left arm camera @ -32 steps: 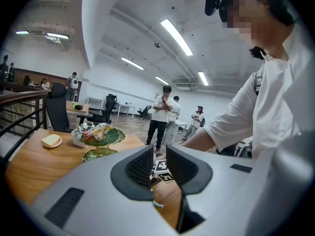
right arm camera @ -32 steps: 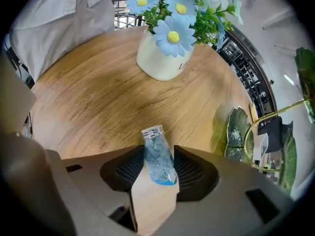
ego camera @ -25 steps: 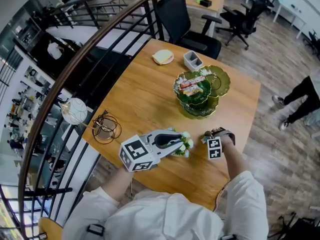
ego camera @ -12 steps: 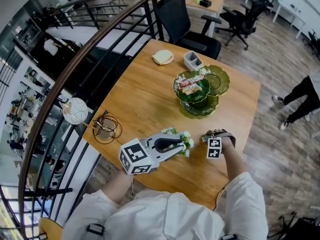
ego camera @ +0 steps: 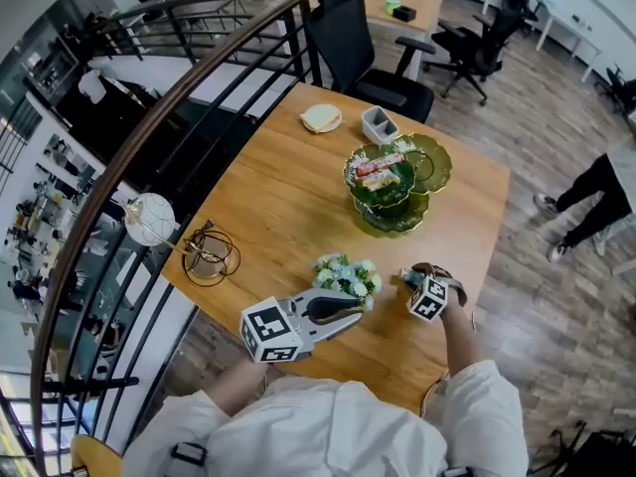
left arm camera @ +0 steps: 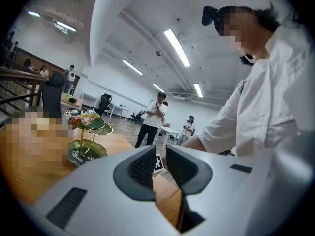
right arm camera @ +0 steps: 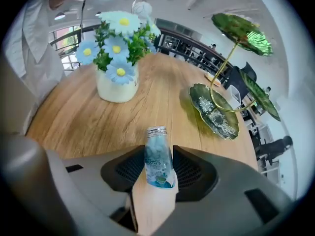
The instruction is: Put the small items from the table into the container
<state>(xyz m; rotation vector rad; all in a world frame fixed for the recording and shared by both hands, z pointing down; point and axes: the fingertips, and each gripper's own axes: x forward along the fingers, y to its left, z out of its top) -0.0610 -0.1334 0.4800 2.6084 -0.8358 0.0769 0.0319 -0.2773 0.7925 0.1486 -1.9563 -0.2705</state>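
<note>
Left gripper (left arm camera: pixel 161 157) gapes narrowly, empty; tiered dish (left arm camera: pixel 86 152) beyond.

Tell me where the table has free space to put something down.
Bare wood lies between the wire ornament, the flower pot and the green tiered stand, and along the edge right of that stand. The near edge is crowded: the left claw and the right claw sit beside that pot.

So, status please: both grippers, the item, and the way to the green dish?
Left gripper open, empty. Right gripper shut on small blue packet. Green tiered dish ahead; flower pot off to the side, path looks free.
</note>
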